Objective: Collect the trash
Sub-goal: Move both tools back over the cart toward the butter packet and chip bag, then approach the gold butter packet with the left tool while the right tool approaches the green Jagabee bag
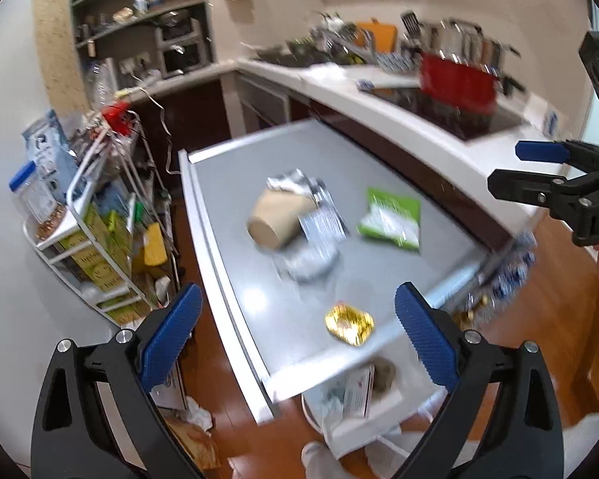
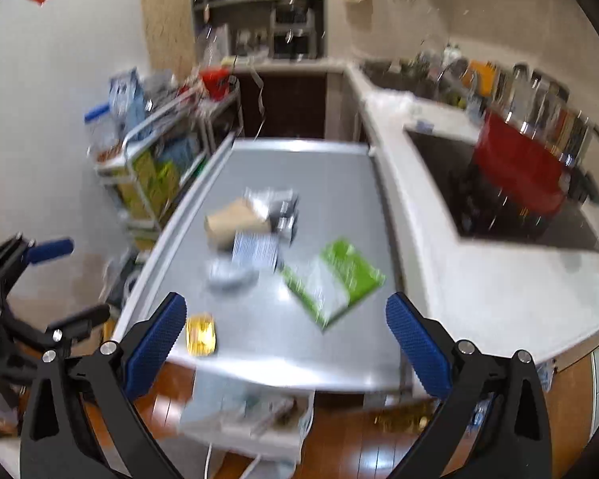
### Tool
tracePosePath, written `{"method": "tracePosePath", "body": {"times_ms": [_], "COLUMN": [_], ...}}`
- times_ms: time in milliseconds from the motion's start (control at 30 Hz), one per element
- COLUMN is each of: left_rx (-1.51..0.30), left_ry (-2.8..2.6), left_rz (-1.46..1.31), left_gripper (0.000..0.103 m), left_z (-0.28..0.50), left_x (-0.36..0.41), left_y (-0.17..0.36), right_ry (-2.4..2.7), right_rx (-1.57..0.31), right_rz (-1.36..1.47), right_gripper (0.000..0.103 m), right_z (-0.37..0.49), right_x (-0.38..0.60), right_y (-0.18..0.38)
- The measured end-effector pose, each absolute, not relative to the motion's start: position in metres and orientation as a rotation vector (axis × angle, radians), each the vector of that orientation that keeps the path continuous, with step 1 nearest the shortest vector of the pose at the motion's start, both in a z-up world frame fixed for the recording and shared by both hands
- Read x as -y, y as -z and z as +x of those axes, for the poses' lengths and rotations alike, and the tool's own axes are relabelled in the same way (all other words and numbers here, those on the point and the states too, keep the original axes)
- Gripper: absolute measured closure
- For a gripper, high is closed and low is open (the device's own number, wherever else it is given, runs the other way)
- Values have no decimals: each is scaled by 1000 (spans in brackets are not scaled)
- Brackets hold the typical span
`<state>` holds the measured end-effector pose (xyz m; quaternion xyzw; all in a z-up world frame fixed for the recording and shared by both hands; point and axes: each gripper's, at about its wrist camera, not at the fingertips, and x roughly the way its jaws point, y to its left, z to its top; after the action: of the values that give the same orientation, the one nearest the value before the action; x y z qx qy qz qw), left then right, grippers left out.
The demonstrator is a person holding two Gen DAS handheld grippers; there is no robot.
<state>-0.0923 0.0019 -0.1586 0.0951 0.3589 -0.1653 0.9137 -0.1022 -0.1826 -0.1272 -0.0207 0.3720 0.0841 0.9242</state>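
Note:
Trash lies on a grey table (image 1: pixel 239 183) (image 2: pixel 339 183): a tipped brown paper cup (image 1: pixel 277 217) (image 2: pixel 231 221), silver wrappers (image 1: pixel 319 215) (image 2: pixel 259 249), a crumpled foil piece (image 1: pixel 307 263) (image 2: pixel 229 273), a green and white packet (image 1: pixel 391 217) (image 2: pixel 337 279) and a gold foil wrapper (image 1: pixel 349 324) (image 2: pixel 200 334) near the front edge. My left gripper (image 1: pixel 297 333) is open and empty, above the table's near end. My right gripper (image 2: pixel 285 343) is open and empty, also short of the front edge. It also shows at the right of the left wrist view (image 1: pixel 539 167).
A white bin (image 1: pixel 363 395) (image 2: pixel 255 411) with trash inside sits on the wooden floor under the table's front edge. A white wire rack (image 1: pixel 96 223) (image 2: pixel 155 171) full of boxes stands left of the table. A white counter (image 1: pixel 419 119) (image 2: pixel 479 279) with a black hob and red pot runs along the right.

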Motion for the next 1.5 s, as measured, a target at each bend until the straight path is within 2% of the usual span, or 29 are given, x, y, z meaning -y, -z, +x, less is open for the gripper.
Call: {"method": "tracePosePath", "body": {"times_ms": [133,233,733,1067,1100,1200,1500], "left_rx": [-710,-732,-886,-875,-874,-873,-885], "left_ry": [328,332,423,441,444,451,504], "left_rz": [171,182,317,319,325,336,362], "left_gripper": [2,2,2,2,2,2,2], "left_z": [-84,-80,-66,-51,-50,-48,-42], "left_x": [-2,3,44,53,54,52,52], "left_y": [152,163,245,254,255,258,268], "right_ry": [-188,-173,21,167,171,177,177], "right_rx": [-747,-800,-1185,-1207,-1211,-1221,-1238], "right_rz": [-11,4,121,375,386,366,301], "right_gripper": [4,4,4,5,8,17,18], "right_z": [-81,-62,21,52,55,65,63], "right_x": [182,177,173,197,197,196,191], "right_y": [113,123,265,293,296,300,298]}}
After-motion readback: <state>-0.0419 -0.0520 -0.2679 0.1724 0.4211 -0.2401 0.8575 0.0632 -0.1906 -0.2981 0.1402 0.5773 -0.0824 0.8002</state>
